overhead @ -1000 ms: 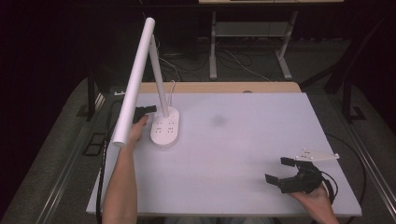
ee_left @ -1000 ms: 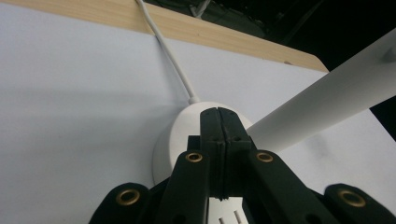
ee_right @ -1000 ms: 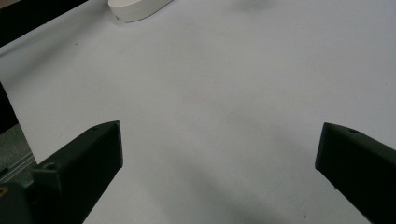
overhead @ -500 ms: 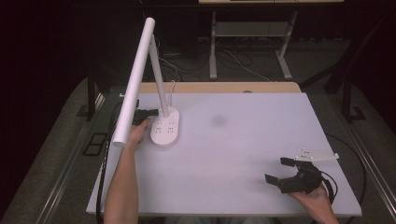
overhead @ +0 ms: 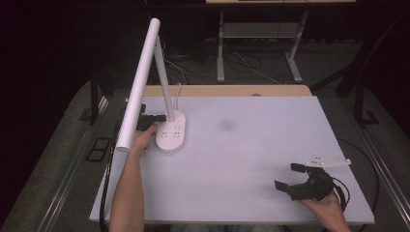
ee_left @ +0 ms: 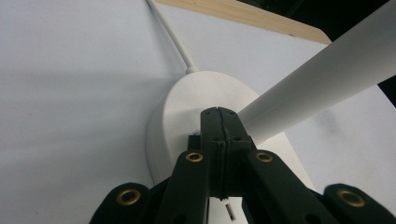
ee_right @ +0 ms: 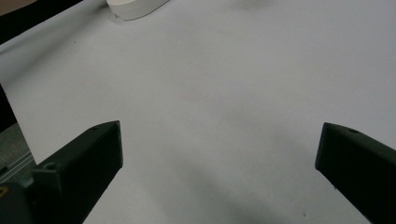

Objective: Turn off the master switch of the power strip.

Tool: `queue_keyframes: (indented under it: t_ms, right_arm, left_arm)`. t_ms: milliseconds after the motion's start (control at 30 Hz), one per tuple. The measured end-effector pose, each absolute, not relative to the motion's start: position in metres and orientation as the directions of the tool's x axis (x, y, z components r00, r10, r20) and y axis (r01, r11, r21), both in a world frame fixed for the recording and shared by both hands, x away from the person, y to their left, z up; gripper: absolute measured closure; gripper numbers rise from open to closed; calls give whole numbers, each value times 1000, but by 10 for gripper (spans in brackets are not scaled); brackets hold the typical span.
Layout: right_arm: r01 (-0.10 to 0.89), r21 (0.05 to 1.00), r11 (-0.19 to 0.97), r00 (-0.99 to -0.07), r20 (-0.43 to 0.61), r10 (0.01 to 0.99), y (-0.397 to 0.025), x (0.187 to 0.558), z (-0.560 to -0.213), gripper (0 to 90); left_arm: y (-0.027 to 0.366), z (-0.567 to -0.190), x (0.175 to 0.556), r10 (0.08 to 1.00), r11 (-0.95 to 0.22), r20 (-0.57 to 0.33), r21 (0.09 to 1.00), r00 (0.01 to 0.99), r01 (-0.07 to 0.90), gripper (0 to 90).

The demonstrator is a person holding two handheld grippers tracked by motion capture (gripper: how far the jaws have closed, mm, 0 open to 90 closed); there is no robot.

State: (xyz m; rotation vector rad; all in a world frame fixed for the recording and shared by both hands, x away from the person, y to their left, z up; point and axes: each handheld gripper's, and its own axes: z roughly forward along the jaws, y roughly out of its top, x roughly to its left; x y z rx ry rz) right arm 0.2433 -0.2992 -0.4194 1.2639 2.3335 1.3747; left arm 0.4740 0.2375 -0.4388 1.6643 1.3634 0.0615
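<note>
left claw: jaws pressed together | right claw: jaws wide apart

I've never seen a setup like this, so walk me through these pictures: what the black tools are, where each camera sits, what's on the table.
A person holds a two-jaw hand gripper in each hand. The high view looks down on a white table. On it stands a white desk lamp with an oval base.

The left gripper carries its own camera; its jaws are shut, tips at the lamp base, seemingly pressing there.

The right gripper rests near the table's right front corner. Its own camera shows the jaws wide open over bare tabletop, holding nothing.
</note>
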Motion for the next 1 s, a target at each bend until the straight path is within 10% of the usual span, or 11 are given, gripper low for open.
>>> queue_keyframes:
  t_ms: [1000]
  right_arm:
    - [574,785,234,-645,258,719,-297,240,-420,0]
  left_arm:
    - [235,-442,470,795,78,-479,690,373,720,900]
